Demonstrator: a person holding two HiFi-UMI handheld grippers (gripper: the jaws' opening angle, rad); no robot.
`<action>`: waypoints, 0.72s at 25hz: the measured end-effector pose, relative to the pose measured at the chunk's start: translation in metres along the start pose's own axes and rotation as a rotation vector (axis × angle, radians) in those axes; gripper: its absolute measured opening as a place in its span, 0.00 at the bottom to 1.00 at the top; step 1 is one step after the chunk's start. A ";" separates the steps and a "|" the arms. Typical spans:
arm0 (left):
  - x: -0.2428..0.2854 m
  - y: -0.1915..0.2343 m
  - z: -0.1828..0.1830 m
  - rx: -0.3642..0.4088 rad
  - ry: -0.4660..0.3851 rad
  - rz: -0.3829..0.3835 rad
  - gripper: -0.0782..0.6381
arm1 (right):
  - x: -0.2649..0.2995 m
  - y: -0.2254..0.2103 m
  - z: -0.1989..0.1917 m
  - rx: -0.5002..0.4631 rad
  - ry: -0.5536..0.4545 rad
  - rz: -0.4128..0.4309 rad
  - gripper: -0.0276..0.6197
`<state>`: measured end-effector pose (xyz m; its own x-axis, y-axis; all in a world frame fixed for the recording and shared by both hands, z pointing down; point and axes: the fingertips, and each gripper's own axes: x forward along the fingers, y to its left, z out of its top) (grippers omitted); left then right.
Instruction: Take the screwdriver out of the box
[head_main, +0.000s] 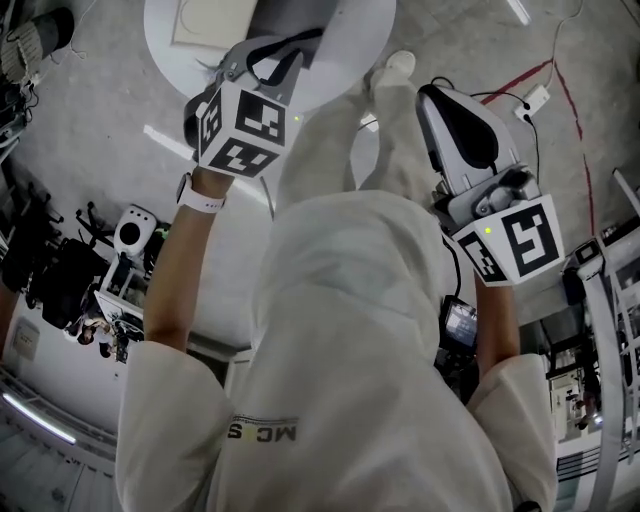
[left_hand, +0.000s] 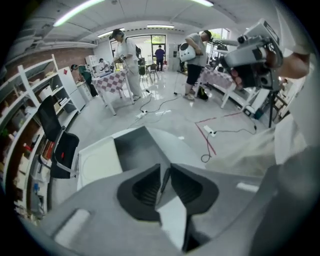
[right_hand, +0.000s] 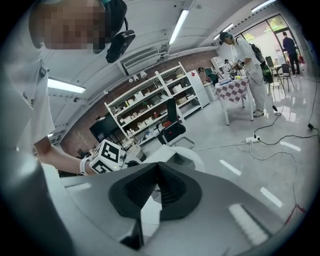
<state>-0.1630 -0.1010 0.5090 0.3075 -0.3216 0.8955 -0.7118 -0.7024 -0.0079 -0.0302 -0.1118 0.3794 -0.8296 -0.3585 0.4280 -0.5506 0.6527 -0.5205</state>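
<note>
No screwdriver shows in any view. A dark grey box (left_hand: 134, 148) with a pale flat panel (left_hand: 100, 161) beside it lies on a round white table (head_main: 355, 40); in the head view the box (head_main: 290, 18) is partly hidden by my left gripper. My left gripper (head_main: 300, 42) hangs over the table's near side, shut with nothing between its pads (left_hand: 164, 172). My right gripper (head_main: 428, 95) is held off to the right of the table, above the floor, also shut and empty (right_hand: 159, 169). The right gripper view catches the left gripper's marker cube (right_hand: 106, 156) and the table (right_hand: 190, 156) beyond.
Cables and a power strip (head_main: 535, 98) lie on the floor right of the table, beside red tape lines (head_main: 572, 90). A black office chair (left_hand: 59, 145) and shelves (left_hand: 22, 115) stand to the left. Several people work at checkered tables (left_hand: 116, 80) far across the room.
</note>
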 end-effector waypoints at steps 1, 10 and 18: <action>0.006 0.001 -0.004 0.016 0.013 0.003 0.20 | 0.002 -0.002 -0.004 0.004 0.003 0.002 0.04; 0.058 -0.002 -0.039 0.231 0.158 -0.036 0.20 | 0.011 -0.012 -0.030 0.029 0.021 0.010 0.04; 0.099 -0.003 -0.055 0.402 0.274 -0.090 0.20 | 0.011 -0.029 -0.041 0.068 0.021 -0.013 0.04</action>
<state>-0.1657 -0.0958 0.6225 0.1409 -0.1074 0.9842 -0.3736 -0.9264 -0.0477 -0.0193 -0.1078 0.4295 -0.8209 -0.3519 0.4497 -0.5665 0.6014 -0.5634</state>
